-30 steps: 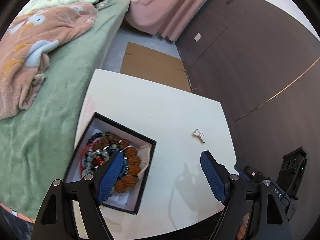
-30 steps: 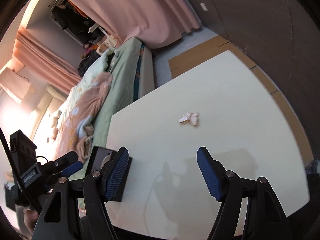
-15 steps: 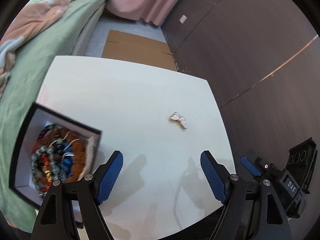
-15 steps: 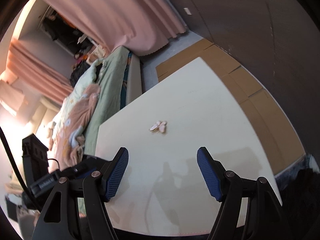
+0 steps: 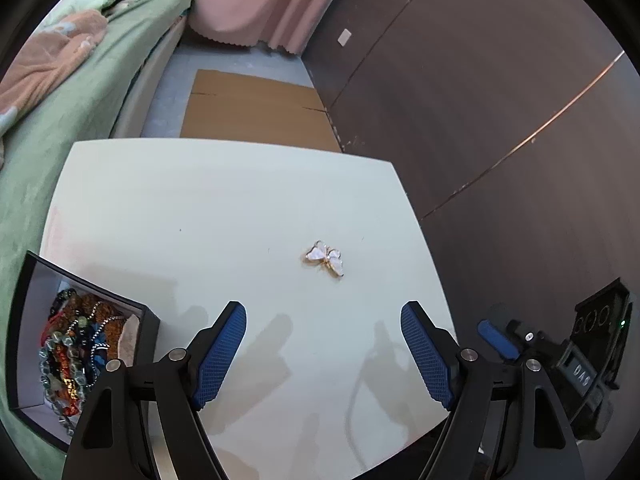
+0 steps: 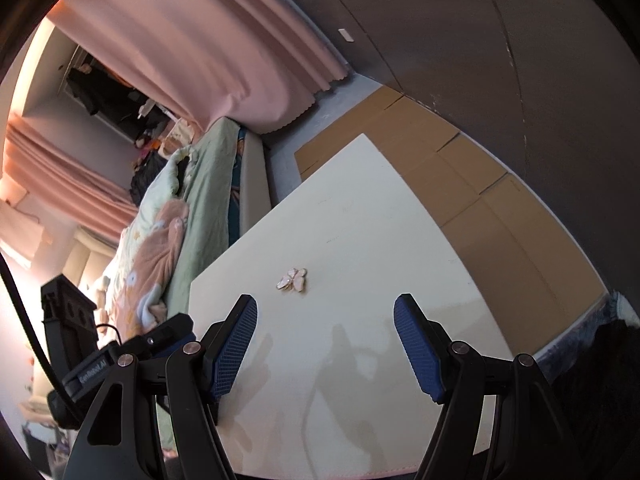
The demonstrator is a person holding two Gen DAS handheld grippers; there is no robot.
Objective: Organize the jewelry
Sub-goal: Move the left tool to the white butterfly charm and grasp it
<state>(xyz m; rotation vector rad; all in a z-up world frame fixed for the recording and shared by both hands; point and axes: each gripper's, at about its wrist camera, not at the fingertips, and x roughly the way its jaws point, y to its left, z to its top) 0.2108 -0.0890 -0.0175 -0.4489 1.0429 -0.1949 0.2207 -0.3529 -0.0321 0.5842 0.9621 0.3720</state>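
A small white and gold butterfly brooch [image 5: 325, 258] lies on the white table [image 5: 208, 200]; it also shows in the right wrist view [image 6: 293, 279]. A black jewelry box [image 5: 24, 312] with a white lining holds several bead bracelets [image 5: 74, 340] at the table's near left corner. My left gripper [image 5: 323, 350] is open and empty above the table, just short of the brooch. My right gripper [image 6: 325, 344] is open and empty, a little to the right of the brooch. The right gripper's body shows at the lower right of the left wrist view [image 5: 568, 364].
A bed with a green cover [image 5: 80, 80] and a peach blanket [image 5: 44, 56] runs along the table's left side. Brown cardboard [image 5: 248, 108] lies on the floor beyond the table. A dark wall [image 5: 500, 100] stands to the right. Pink curtains [image 6: 208, 48] hang behind.
My left gripper has swung right, away from the box and toward the brooch. The brooch now lies nearer both grippers. Both stay open.
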